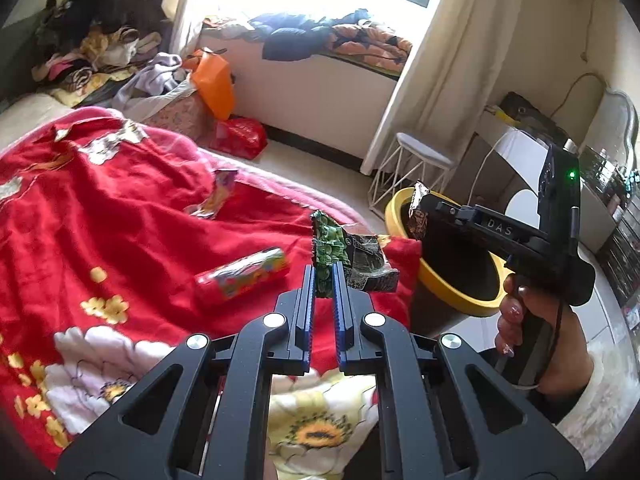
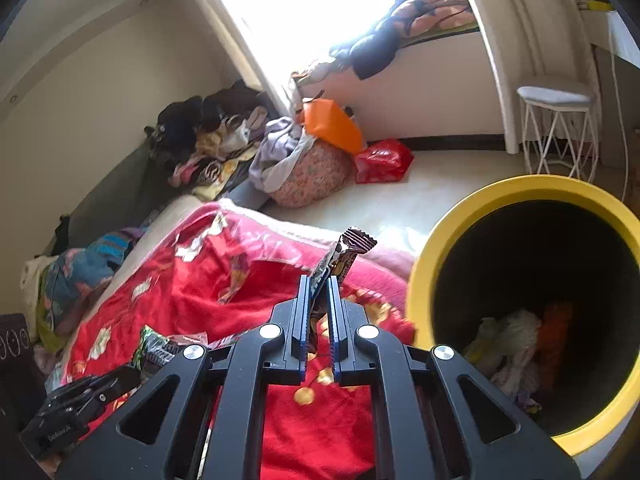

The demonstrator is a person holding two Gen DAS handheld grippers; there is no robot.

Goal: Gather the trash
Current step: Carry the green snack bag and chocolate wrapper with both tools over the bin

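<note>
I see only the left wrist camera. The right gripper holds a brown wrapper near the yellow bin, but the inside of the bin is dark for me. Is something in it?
Observer: Yes. In the right wrist view, the yellow bin has crumpled pale trash and something orange at its bottom.
Operator: Is the wrapper held well?
Observer: The right gripper is shut on the brown wrapper, and the wrapper's crimped end sticks out past the fingertips.
Operator: Is it over the opening?
Observer: I cannot confirm it. In that view the wrapper shows against the red blanket, and the opening lies to its right.
</note>
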